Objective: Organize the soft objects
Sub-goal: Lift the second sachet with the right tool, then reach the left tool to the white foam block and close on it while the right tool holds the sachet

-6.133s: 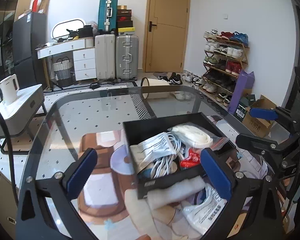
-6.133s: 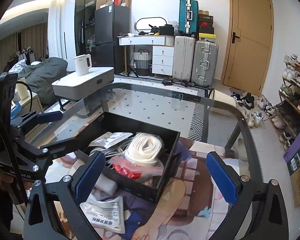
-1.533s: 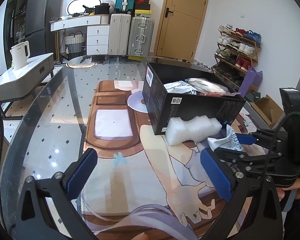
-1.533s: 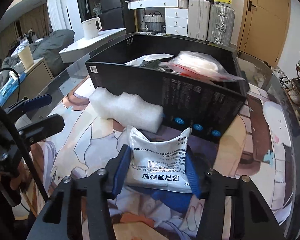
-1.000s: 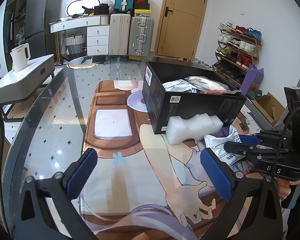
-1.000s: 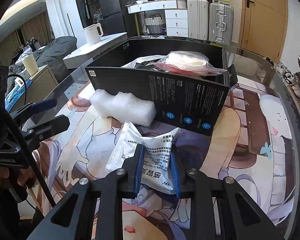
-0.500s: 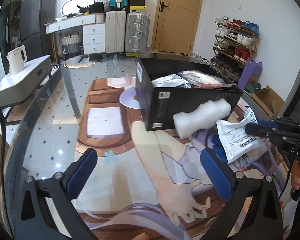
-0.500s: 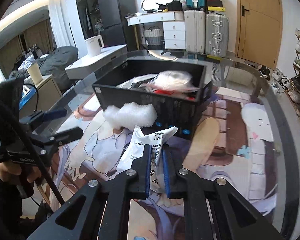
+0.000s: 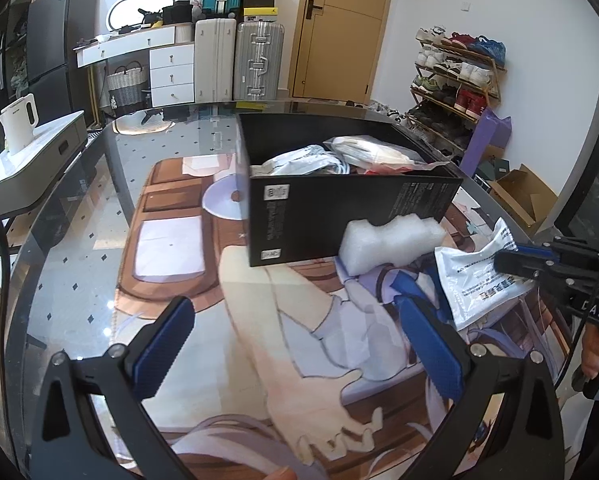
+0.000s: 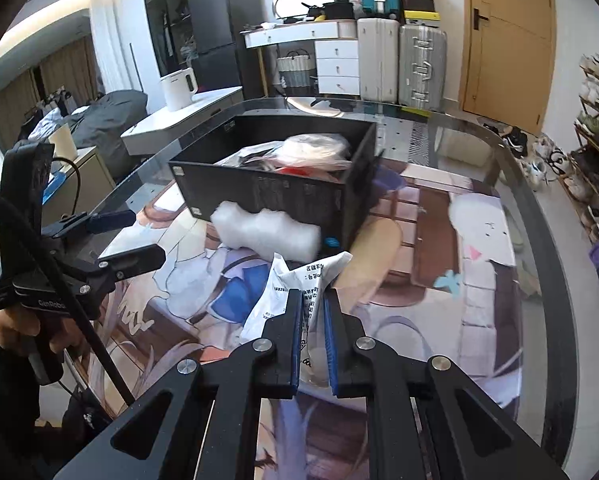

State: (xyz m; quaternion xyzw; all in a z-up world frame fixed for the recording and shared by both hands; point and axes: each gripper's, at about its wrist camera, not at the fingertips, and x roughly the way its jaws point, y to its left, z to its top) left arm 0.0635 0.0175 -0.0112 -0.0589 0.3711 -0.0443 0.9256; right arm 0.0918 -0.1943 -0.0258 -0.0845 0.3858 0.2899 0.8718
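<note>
Nearest the right wrist camera, the right gripper (image 10: 312, 318) has its blue-padded jaws pinched tight on a white printed plastic pouch (image 10: 295, 284), which hangs off the printed desk mat (image 10: 419, 240), on the near side of the black rectangular cardboard box (image 10: 275, 196). The pouch looks light, limp and a little slick; it crumples around the pads, so a hold near its middle, as here, seems safer than a corner.

The left gripper (image 9: 295, 344) hovers with its jaws spread wide and nothing between them, well short of the box.

Just beyond the pouch, a white bubble-wrap roll (image 9: 391, 244) lies touching the box's near wall. It should be very light and springy; a gentle squeeze across its waist would likely do.

Farther on, the box already holds several bagged soft items (image 9: 363, 152).
</note>
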